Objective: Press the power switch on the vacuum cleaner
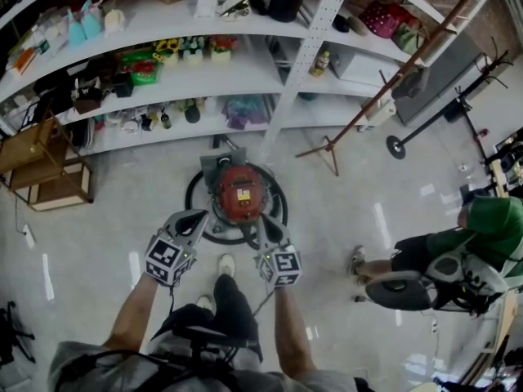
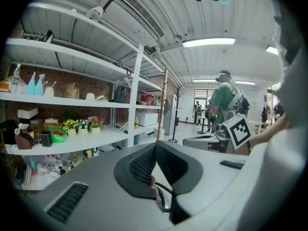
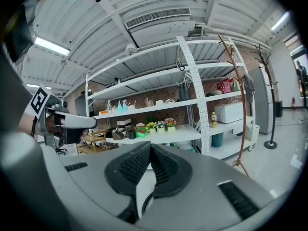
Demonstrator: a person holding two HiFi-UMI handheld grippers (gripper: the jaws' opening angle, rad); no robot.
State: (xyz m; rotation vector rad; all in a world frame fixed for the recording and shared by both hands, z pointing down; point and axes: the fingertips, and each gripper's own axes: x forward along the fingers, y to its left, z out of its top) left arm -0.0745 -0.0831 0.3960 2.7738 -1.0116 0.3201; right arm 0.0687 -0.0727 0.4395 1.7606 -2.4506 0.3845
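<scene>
A round red vacuum cleaner (image 1: 241, 193) stands on the pale floor, ringed by its black hose (image 1: 194, 188), just in front of my feet. Both grippers hover above its near side. My left gripper (image 1: 198, 217) is over the near-left rim and my right gripper (image 1: 263, 224) over the near-right rim. In the left gripper view the jaws of the left gripper (image 2: 155, 148) meet at the tips with nothing between them. The right gripper (image 3: 150, 147) looks the same, closed and empty. I cannot make out the power switch. Both gripper views look out level at the shelves, not down at the cleaner.
White shelving (image 1: 270, 72) full of small goods runs along the far side. A wooden coat stand (image 1: 384, 88) leans at the right. A person in a green top (image 1: 482, 235) stands at the right. A wooden crate (image 1: 45, 170) sits at the left.
</scene>
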